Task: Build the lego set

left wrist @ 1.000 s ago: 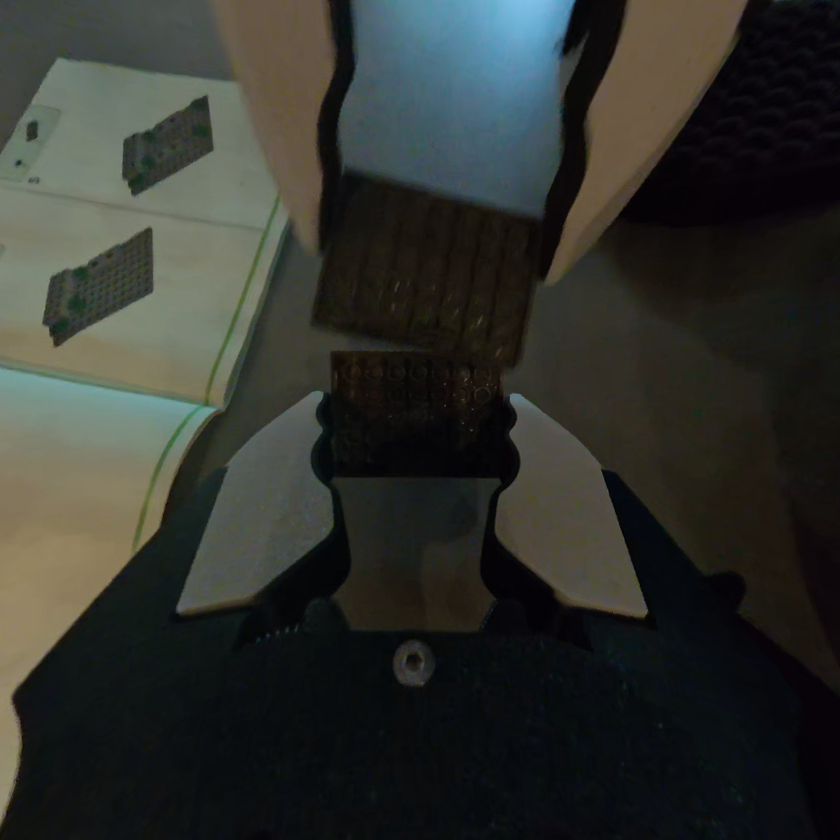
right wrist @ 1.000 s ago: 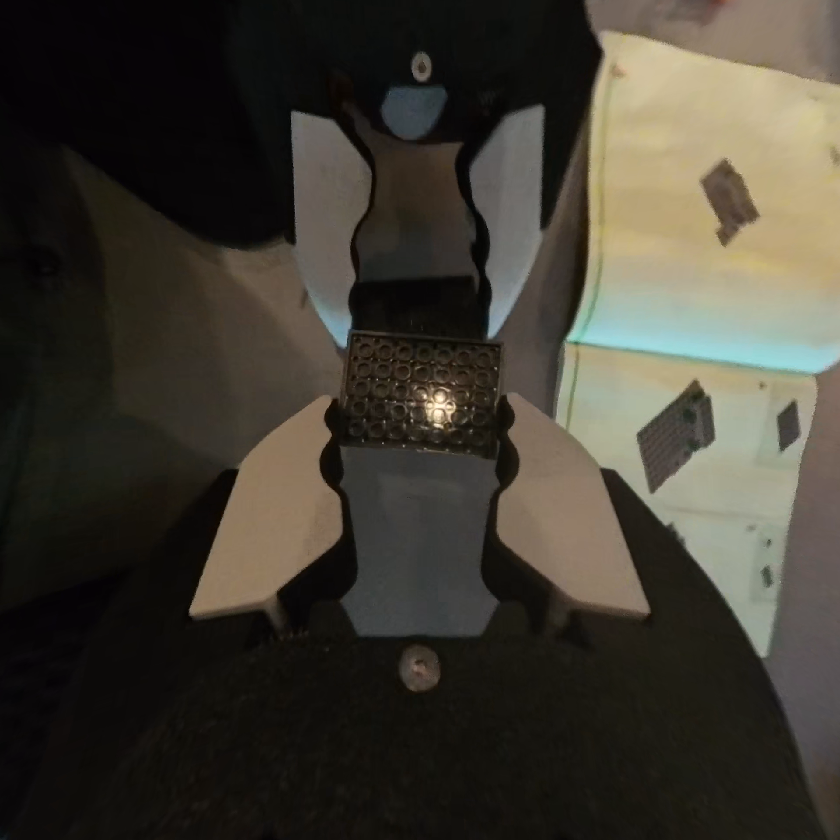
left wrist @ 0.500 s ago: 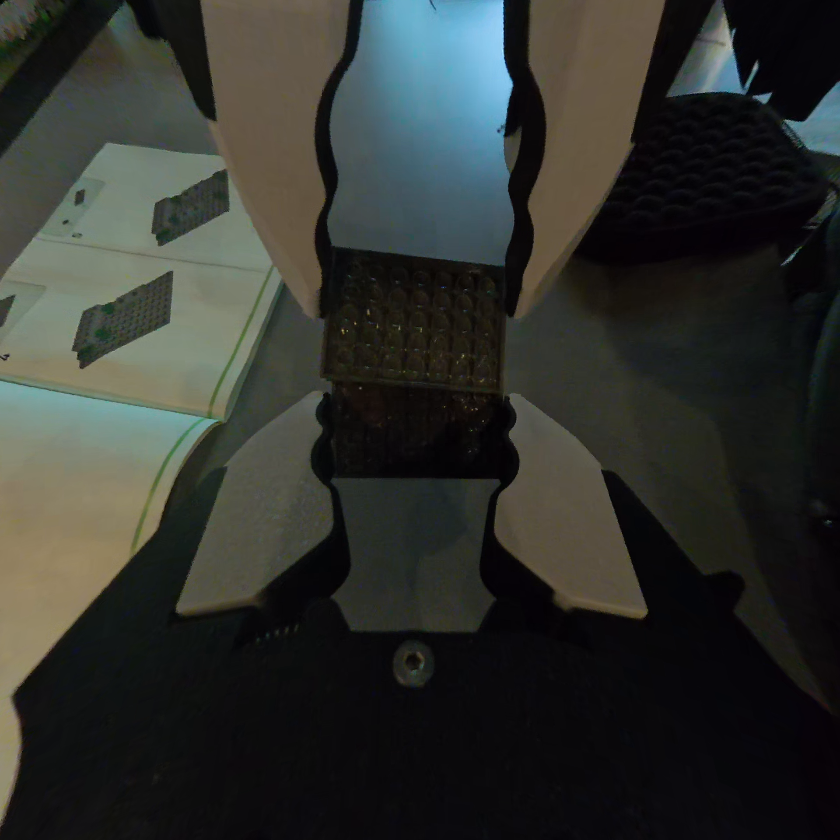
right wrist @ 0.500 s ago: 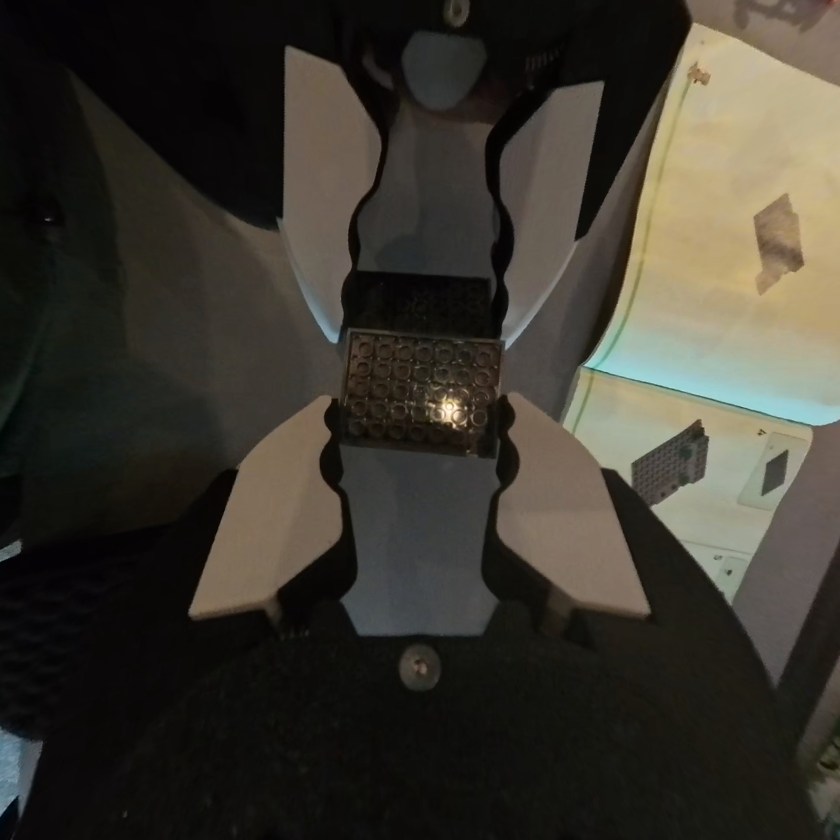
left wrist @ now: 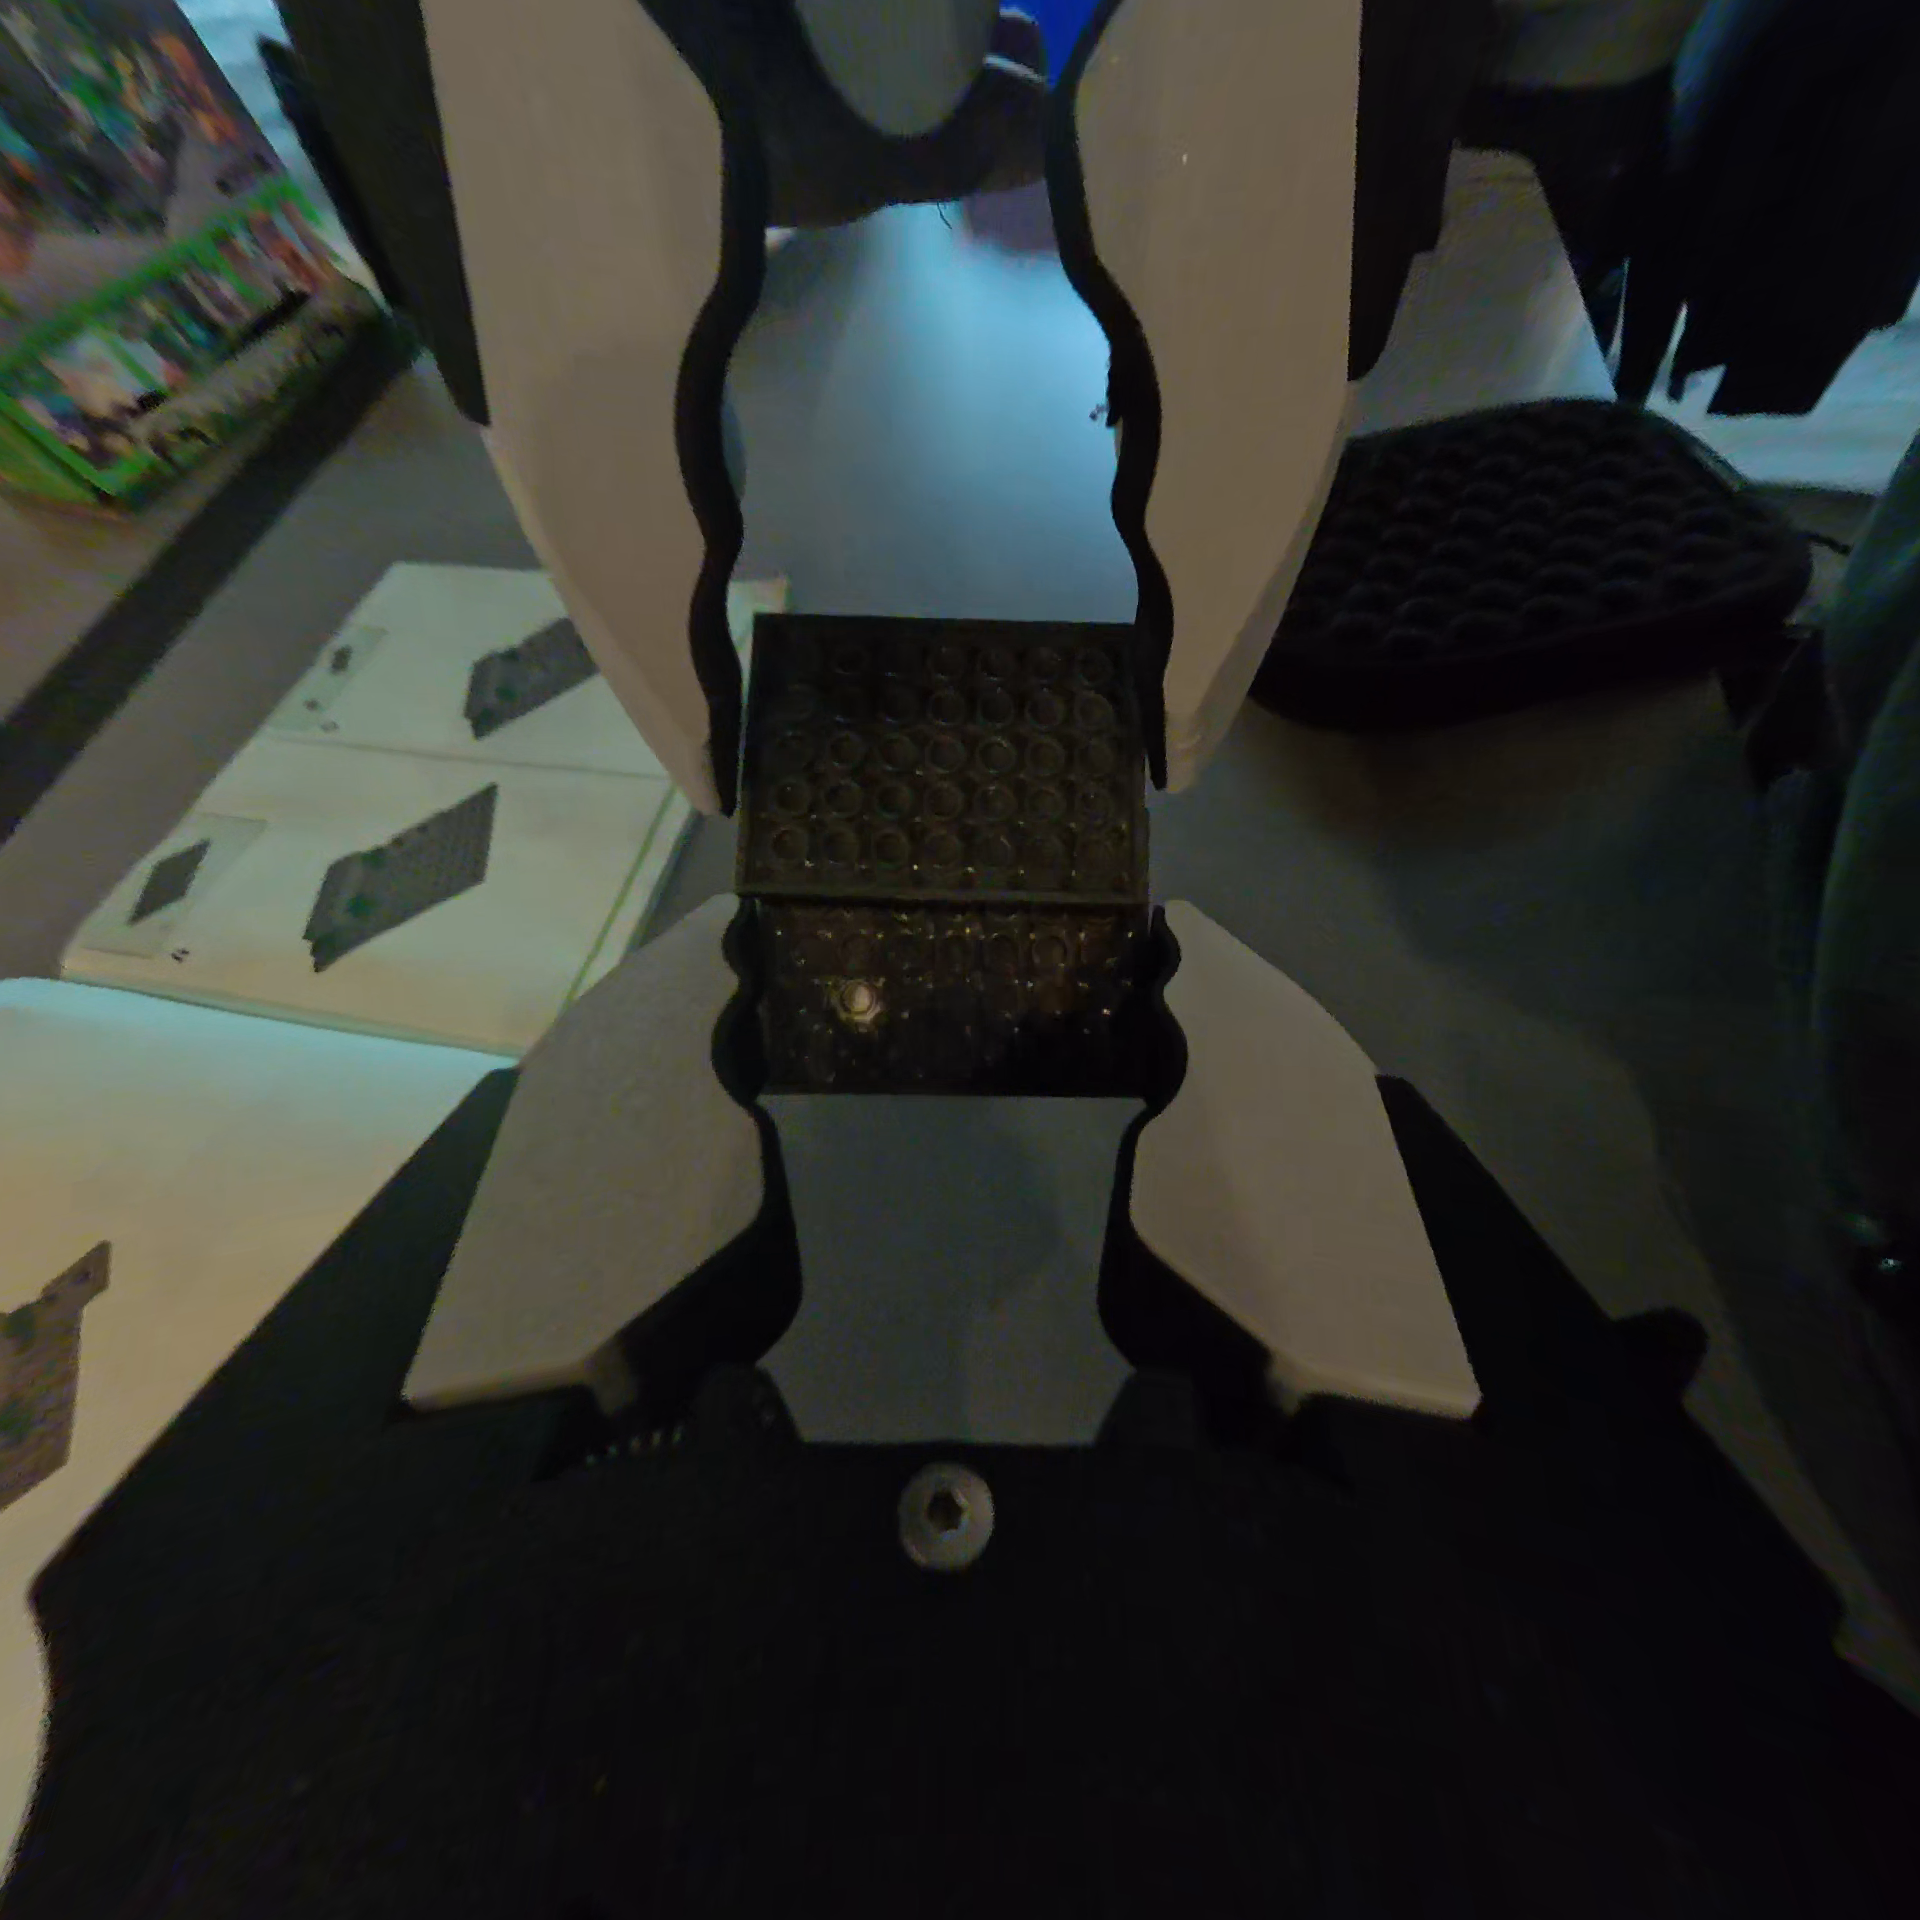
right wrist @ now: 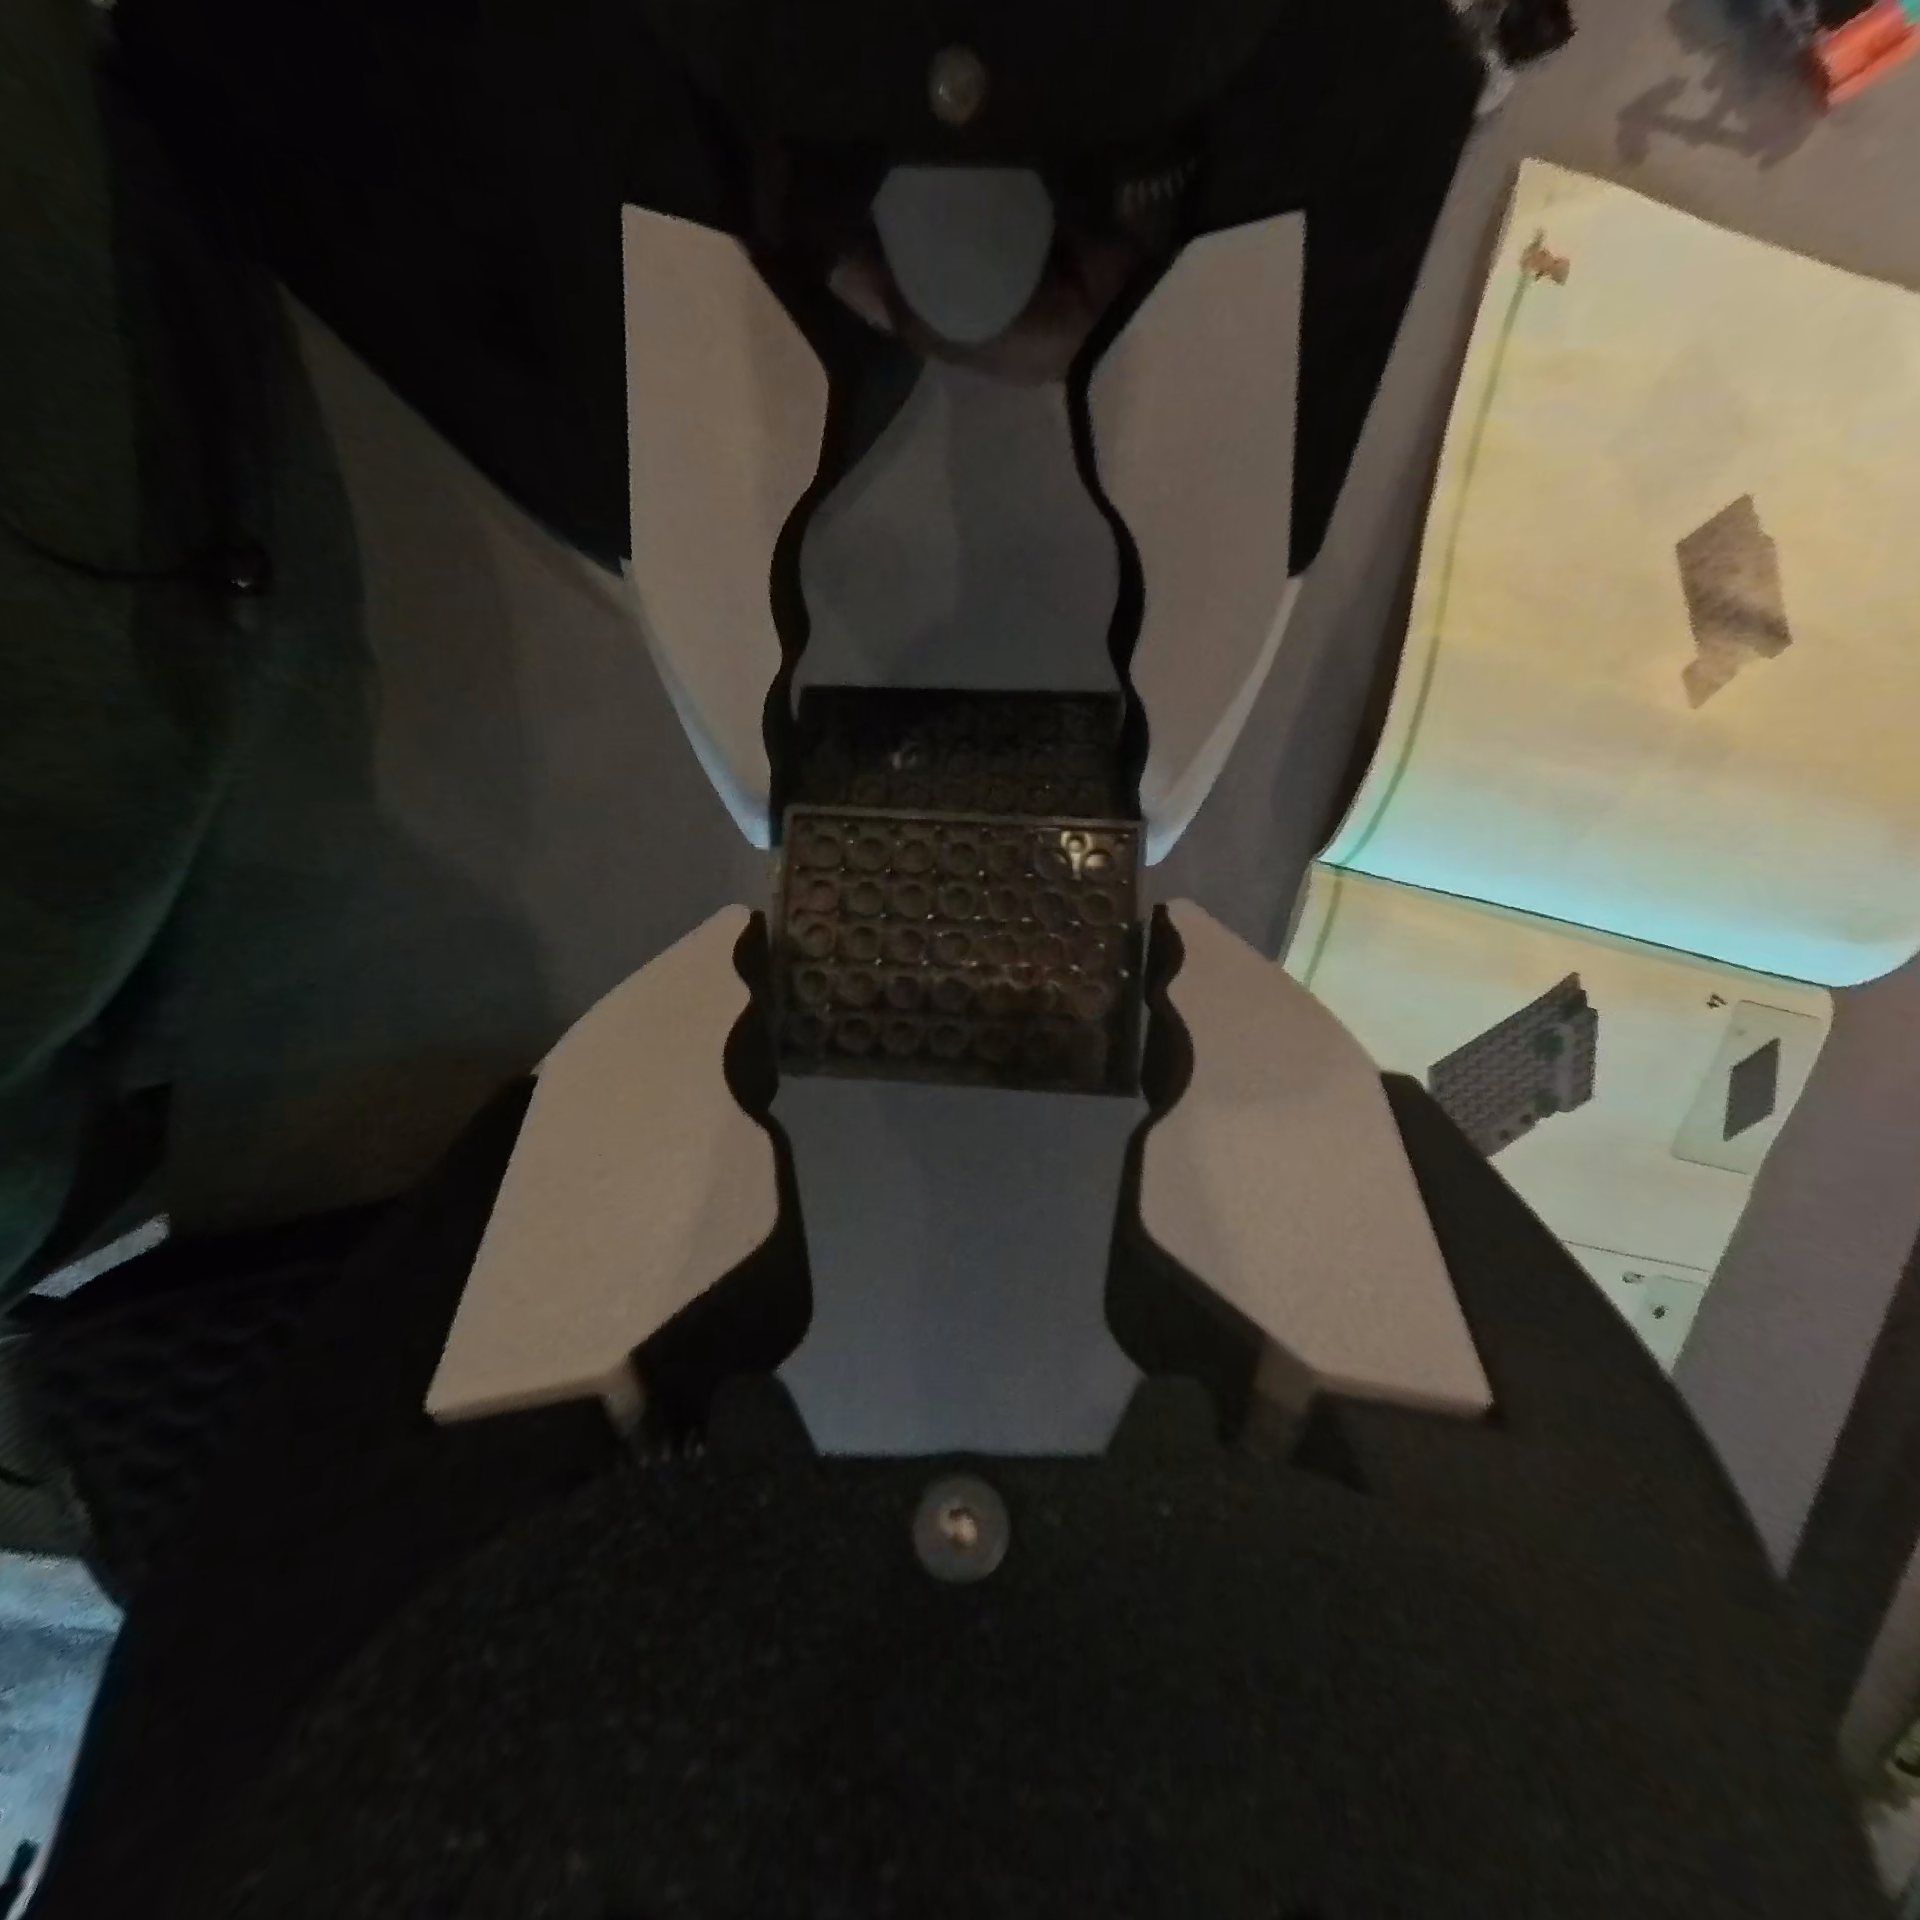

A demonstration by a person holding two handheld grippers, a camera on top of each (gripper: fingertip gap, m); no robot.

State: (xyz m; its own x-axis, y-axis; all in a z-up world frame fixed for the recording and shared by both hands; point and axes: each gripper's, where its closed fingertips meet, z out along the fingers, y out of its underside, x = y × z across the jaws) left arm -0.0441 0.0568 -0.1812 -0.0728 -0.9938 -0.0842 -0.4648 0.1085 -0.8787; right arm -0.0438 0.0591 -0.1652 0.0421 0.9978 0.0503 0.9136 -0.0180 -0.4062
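Note:
In the left wrist view my left gripper (left wrist: pixel 945 935) is shut on a dark studded Lego plate (left wrist: pixel 945 1013), gripped by its side edges. My right gripper (left wrist: pixel 935 774) comes in from the top, facing it, and is shut on a second dark plate (left wrist: pixel 935 769). The two plates meet edge to edge between the fingertips. In the right wrist view my right gripper (right wrist: pixel 951 925) holds its plate (right wrist: pixel 951 945) with the ringed underside towards the camera. The left gripper's plate (right wrist: pixel 956 743) shows behind it, partly hidden. Both plates are held above the table.
An open instruction booklet (left wrist: pixel 364 810) lies on the grey table to the left; it also shows in the right wrist view (right wrist: pixel 1662 623). A colourful Lego box (left wrist: pixel 156 312) stands at the far left. A dark honeycomb cushion (left wrist: pixel 1507 582) lies at the right. A person's dark clothing (right wrist: pixel 156 727) is close by. My left and right fingertips are right by each other.
The grippers have closed the gap between them. The right plate has levelled out from its tilt and now meets the left plate's edge. Both views have tipped upward.

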